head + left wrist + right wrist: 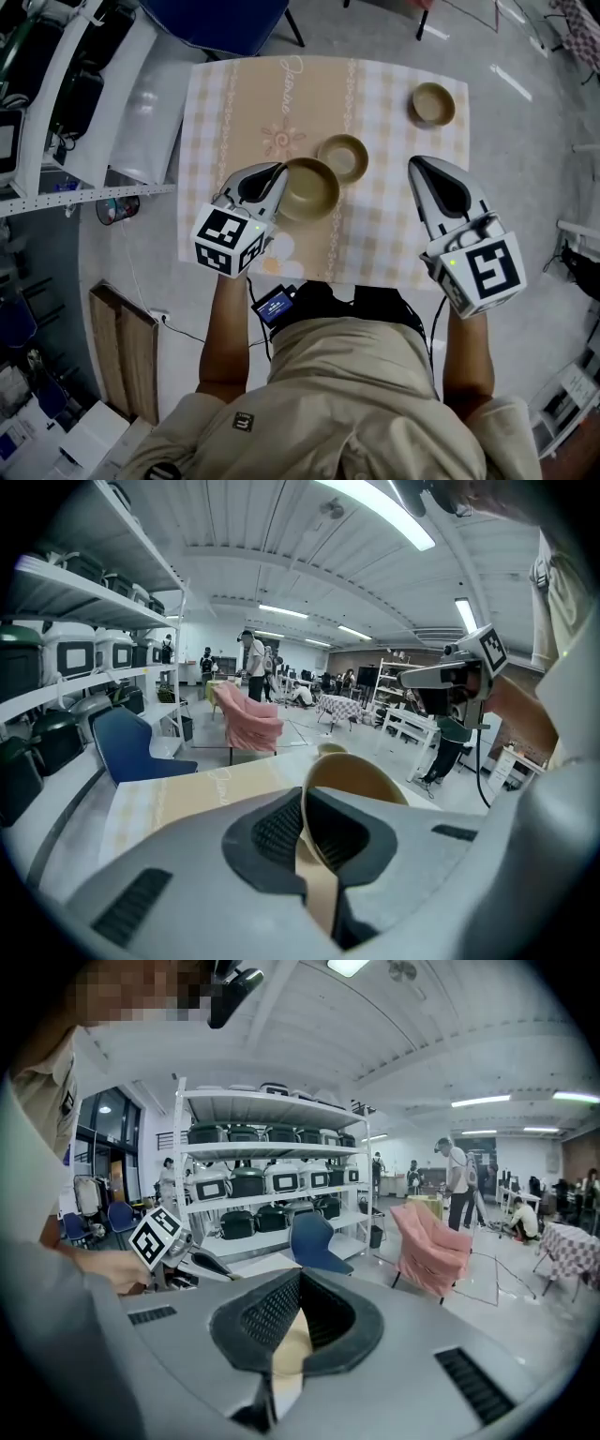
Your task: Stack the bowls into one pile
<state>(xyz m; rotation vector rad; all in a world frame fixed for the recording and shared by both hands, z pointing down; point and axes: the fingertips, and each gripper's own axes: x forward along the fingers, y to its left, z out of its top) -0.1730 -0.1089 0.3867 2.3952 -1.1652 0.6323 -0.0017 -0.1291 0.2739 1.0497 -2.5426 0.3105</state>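
My left gripper (274,178) is pinching the near rim of a tan, round, matte bowl (309,187), one jaw inside the wall and one outside. That bowl sits over the middle of the beige checked tablecloth (234,112). I can't quite tell from above whether it is lifted or resting on the cloth.

Just beyond it, edge to edge in the head view, is a second tan bowl, a smaller one (343,156). A third tan bowl (432,103) stands well apart near the far right corner.

My right gripper (424,169) hangs over the right side of the cloth with its jaws pressed together on nothing.

As I judge it, the stacking has barely begun. No bowl is nested in another yet. The held bowl has to be paired with its neighbour, and the far one must then be fetched to the pile.
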